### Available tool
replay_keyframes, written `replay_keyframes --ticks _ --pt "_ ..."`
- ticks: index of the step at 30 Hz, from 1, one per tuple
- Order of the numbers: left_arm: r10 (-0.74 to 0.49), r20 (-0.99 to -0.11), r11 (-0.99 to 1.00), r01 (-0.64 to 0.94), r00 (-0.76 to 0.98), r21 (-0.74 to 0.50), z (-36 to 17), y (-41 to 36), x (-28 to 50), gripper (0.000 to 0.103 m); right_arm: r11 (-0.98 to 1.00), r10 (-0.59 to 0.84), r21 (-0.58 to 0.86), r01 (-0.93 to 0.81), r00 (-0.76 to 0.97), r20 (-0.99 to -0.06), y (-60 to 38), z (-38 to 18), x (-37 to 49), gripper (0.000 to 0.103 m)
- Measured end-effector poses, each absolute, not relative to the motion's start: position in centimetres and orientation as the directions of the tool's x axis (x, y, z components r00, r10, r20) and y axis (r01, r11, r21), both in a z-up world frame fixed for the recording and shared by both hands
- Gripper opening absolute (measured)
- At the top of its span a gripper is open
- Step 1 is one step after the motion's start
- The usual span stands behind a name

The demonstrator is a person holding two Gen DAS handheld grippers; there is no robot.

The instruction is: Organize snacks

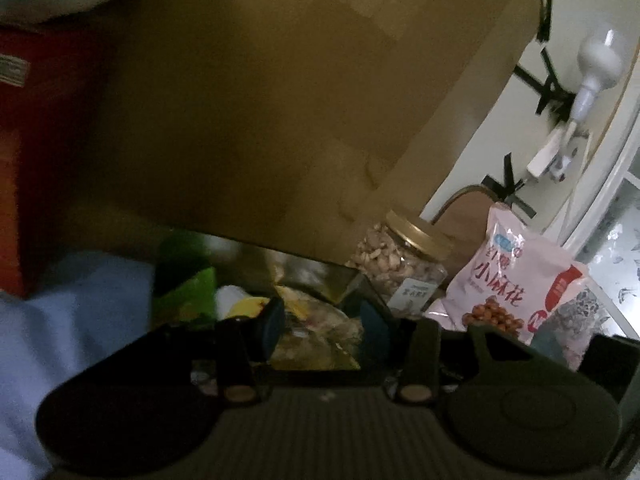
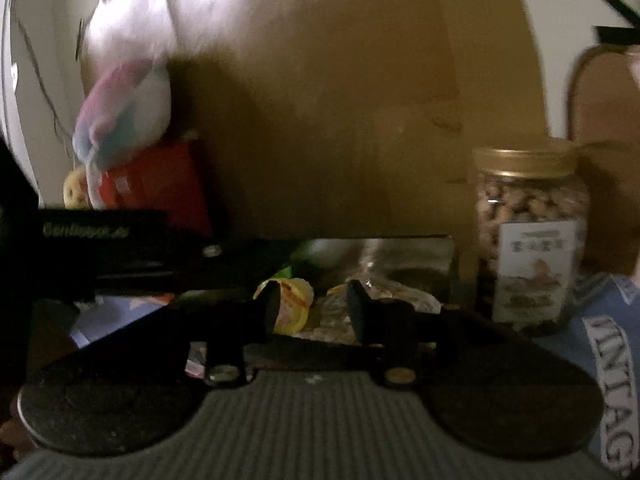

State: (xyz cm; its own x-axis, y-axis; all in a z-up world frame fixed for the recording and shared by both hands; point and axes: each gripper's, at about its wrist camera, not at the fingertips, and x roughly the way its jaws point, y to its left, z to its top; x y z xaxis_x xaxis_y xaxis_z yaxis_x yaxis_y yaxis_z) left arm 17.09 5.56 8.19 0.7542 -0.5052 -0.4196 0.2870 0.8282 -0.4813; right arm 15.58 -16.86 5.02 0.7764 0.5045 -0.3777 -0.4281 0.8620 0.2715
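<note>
Below the big brown cardboard box [image 1: 260, 100], the left gripper [image 1: 320, 322] and right gripper [image 2: 314, 308] are both hanging wide open, holding nothing, over crinkly snack packets [image 2: 360, 280]. At right, a gold-lidded glass nut jar [image 2: 528, 236] is standing beside a pink snack bag [image 1: 508, 280].

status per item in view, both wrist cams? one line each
nut jar: upright, gold lid on
pink snack bag: sealed, leaning upright
cardboard box: standing behind the snacks
red box: standing left of the cardboard box
left gripper: open, empty
right gripper: open, empty
</note>
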Motion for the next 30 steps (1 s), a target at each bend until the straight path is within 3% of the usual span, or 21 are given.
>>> replay_keyframes --ticks 4,7,10,14,17,18,22,30 --pt "-0.38 -0.467 0.903 0.211 0.799 -0.374 7.9 7.5 14.0 0.048 0.831 0.542 0.367 -0.419 0.758 -0.362 -19.5 4.5 12.4 0.039" --pt "-0.269 -0.521 0.953 0.144 0.81 -0.268 6.9 8.3 12.1 0.053 0.812 0.565 0.426 -0.399 0.718 -0.406 -20.0 2.8 11.1 0.04" --pt "-0.18 -0.592 0.974 0.058 0.786 -0.219 5.5 9.4 12.0 0.053 0.83 0.554 0.385 -0.404 0.684 -0.476 -18.4 2.1 11.5 0.041" --pt "-0.256 -0.621 0.939 0.038 0.741 -0.343 3.8 11.4 13.1 0.053 0.827 0.562 0.383 -0.413 0.632 -0.534 -16.0 1.3 13.5 0.042" --pt "-0.318 -0.618 0.908 0.045 0.719 -0.416 2.7 11.9 14.4 0.068 0.845 0.533 0.338 -0.414 0.617 -0.579 -13.9 0.8 15.1 0.05" --pt "-0.34 -0.619 0.899 0.051 0.708 -0.435 2.2 11.8 15.0 0.068 0.852 0.522 0.315 -0.419 0.616 -0.59 -13.4 0.7 15.4 0.05" --pt "-0.344 -0.638 0.912 0.084 0.689 -0.402 1.0 10.1 15.5 0.055 0.85 0.515 0.282 -0.445 0.591 -0.621 -11.8 0.1 15.6 0.05" --pt "-0.354 -0.601 0.914 0.131 0.717 -0.383 3.7 9.0 11.3 0.052 0.858 0.494 0.219 -0.464 0.635 -0.594 -12.6 2.2 12.1 0.05"
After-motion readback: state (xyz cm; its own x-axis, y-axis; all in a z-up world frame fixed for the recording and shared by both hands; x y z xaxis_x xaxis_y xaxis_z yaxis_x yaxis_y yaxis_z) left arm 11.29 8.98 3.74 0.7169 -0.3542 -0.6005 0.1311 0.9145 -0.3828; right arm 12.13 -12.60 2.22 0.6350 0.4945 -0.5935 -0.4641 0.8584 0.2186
